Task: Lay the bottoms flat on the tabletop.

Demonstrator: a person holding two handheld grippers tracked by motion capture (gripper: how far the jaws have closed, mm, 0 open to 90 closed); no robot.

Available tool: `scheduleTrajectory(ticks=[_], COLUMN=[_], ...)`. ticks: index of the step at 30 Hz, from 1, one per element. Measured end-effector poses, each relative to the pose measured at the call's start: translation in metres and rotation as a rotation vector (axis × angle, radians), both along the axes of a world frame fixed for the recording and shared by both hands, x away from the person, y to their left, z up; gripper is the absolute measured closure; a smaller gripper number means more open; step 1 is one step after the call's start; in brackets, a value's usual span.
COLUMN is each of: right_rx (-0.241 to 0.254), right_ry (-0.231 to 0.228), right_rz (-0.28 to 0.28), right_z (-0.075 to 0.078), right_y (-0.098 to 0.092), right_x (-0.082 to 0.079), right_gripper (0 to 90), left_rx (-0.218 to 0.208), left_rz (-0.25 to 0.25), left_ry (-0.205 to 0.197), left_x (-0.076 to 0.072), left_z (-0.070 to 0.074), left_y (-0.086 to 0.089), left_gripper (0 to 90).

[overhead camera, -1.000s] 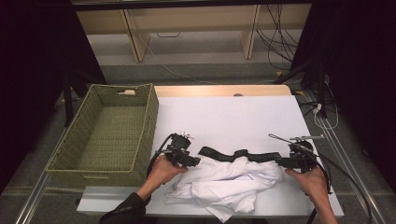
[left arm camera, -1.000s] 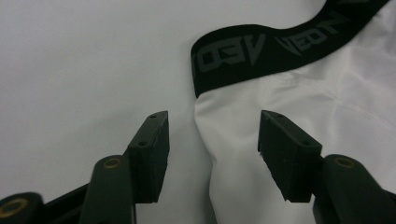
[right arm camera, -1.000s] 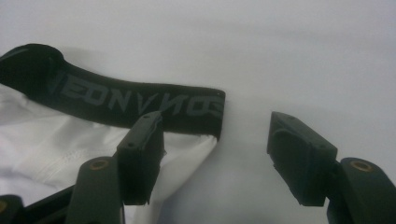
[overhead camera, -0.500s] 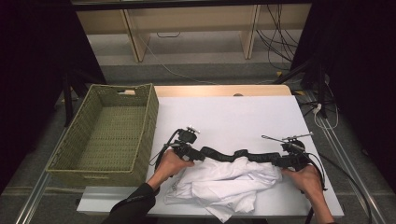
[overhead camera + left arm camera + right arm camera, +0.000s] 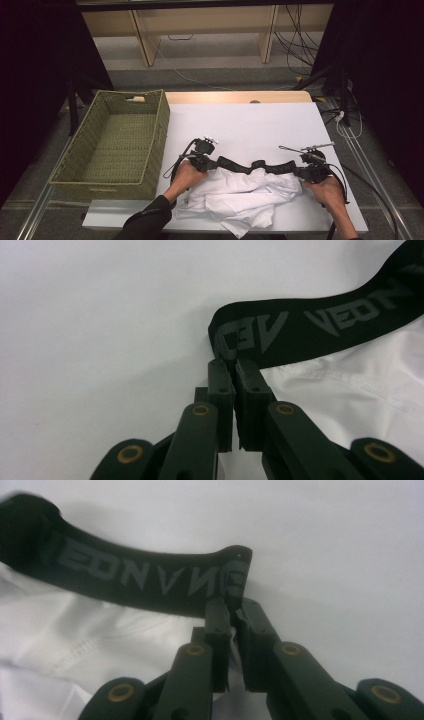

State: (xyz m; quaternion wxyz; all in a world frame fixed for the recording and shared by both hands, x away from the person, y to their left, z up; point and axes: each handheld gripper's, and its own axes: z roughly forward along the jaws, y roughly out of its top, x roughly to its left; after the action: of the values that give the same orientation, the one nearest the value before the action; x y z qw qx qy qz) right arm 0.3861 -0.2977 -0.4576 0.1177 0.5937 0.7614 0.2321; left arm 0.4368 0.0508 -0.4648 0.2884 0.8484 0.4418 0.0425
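A white garment (image 5: 240,197) with a black lettered waistband (image 5: 255,166) lies crumpled at the near edge of the white table (image 5: 250,125). My left gripper (image 5: 214,162) is at the band's left end, and its jaws have just been closing. They now pinch the folded end of the waistband (image 5: 320,325) at my left gripper's tips (image 5: 234,362). My right gripper (image 5: 300,170) is at the band's right end, and its jaws have also just been closing. They are shut on that end of the waistband (image 5: 140,580) at my right gripper's tips (image 5: 232,602). The band stretches between both hands.
A green woven basket (image 5: 160,130) stands to the left of the table, close to my left hand. White tabletop stretches beyond the garment toward the far edge. Cables (image 5: 370,185) trail from the right gripper off the table's right side.
Both pairs of jaws have come together on the ends of the waistband. The hands have stayed about where they were.
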Motion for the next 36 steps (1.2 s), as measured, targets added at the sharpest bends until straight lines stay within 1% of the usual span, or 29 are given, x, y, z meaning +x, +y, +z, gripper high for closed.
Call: scheduleTrajectory(ticks=[1,2,4,10,11,12,17,21,25,28,29,30,36], right_rx=[0.009,0.009,0.014,0.04,0.042,0.042,0.048,0.029,0.01,0.009,-0.001,-0.001,-0.023], right_ry=[-0.039,-0.039,-0.077,-0.216,-0.253,-0.253,-0.321,-0.355,-0.381,-0.399,-0.406,-0.406,-0.42], right_rz=[-0.01,-0.01,-0.014,-0.04,-0.037,-0.037,-0.031,-0.02,-0.015,-0.01,-0.008,-0.008,-0.002], right_z=[0.006,0.006,0.013,0.041,0.05,0.05,0.074,0.09,0.101,0.106,0.108,0.108,0.112], right_y=[-0.001,-0.001,-0.003,-0.002,0.0,0.0,0.006,0.015,0.023,0.028,0.032,0.032,0.042], right_x=[0.0,0.0,0.001,0.008,0.012,0.012,0.023,0.033,0.045,0.052,0.056,0.056,0.071], right_gripper=[85.2,85.2,85.3,85.3,85.3,85.3,85.3,85.3,85.3,85.3,85.3,85.3,85.2], left_rx=[-0.004,-0.007,-0.016,-0.05,-0.055,-0.06,-0.083,-0.071,-0.071,-0.072,-0.073,-0.071,-0.075], left_rz=[0.004,0.007,0.019,0.09,0.101,0.112,0.145,0.158,0.176,0.191,0.197,0.202,0.234], left_ry=[-0.017,-0.032,-0.068,-0.156,-0.164,-0.175,-0.213,-0.241,-0.262,-0.271,-0.275,-0.277,-0.29], left_x=[0.0,0.0,0.001,0.012,0.014,0.016,0.024,0.029,0.033,0.037,0.038,0.039,0.046], left_z=[0.004,0.008,0.019,0.056,0.061,0.066,0.086,0.097,0.104,0.109,0.11,0.112,0.116], left_y=[0.002,0.003,0.009,0.028,0.031,0.034,0.046,0.048,0.051,0.054,0.055,0.057,0.064], left_gripper=[86.9,86.9,86.9,86.9,86.9,86.9,86.9,86.9,86.9,86.8,86.8,86.8,86.9])
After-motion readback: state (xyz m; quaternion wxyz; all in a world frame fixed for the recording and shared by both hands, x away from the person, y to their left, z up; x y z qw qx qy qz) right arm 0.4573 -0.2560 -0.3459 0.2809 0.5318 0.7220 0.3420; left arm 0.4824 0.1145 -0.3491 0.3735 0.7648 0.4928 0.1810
